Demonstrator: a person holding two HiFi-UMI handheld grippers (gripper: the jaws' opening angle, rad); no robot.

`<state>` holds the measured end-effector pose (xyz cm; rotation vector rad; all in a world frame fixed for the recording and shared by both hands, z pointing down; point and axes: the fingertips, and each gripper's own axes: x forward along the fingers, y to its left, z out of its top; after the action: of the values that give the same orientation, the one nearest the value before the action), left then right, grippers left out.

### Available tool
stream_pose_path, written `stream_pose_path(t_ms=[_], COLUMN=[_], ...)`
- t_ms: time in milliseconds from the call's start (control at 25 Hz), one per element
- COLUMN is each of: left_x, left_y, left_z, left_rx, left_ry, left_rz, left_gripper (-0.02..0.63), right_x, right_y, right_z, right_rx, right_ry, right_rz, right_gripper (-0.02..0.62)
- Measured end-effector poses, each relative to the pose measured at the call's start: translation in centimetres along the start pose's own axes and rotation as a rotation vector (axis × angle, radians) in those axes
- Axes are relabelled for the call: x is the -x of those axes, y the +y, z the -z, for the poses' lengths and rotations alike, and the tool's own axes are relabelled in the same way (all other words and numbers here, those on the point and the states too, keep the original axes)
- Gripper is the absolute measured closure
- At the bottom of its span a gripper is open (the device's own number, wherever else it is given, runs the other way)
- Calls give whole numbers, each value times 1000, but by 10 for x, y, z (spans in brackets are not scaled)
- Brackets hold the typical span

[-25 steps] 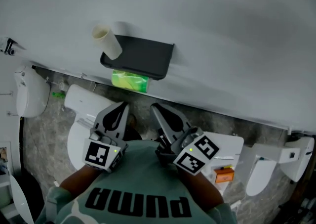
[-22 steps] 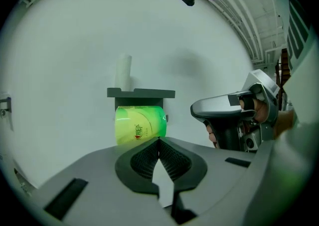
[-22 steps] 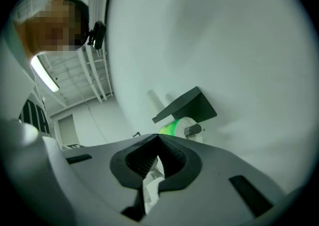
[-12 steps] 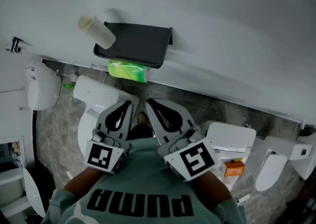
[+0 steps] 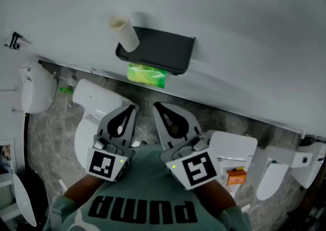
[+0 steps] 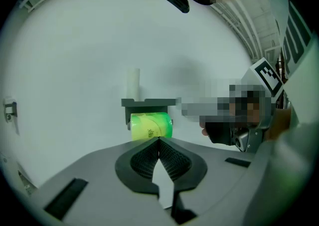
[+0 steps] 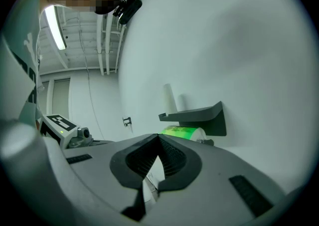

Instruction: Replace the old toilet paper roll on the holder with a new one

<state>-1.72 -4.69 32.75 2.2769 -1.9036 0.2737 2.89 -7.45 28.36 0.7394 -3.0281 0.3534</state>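
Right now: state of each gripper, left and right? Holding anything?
Left gripper: closed, holding nothing.
Right gripper: closed, holding nothing.

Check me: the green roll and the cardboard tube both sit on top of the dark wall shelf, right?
Only the cardboard tube stands on top; the green roll hangs under the dark wall shelf, as the left gripper view shows.
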Motion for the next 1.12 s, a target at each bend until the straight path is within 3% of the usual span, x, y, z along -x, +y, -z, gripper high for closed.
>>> stream_pose_path(t_ms=[360,880,1120], left_x=[57,126,166], left_y=[36,48,53], left_z=[9,26,35], left_rx=[30,65,122], left_ry=[-32,-82,-98], left_rz=[-17,101,153], left_gripper=[603,603,603], right_x=[-16,-1,6], right_y=[58,129,166], right_z=[18,40,50], right_rx=[42,104,123], right_ry=[47,81,97], right_rz=[26,184,265], right_gripper=[590,591,590])
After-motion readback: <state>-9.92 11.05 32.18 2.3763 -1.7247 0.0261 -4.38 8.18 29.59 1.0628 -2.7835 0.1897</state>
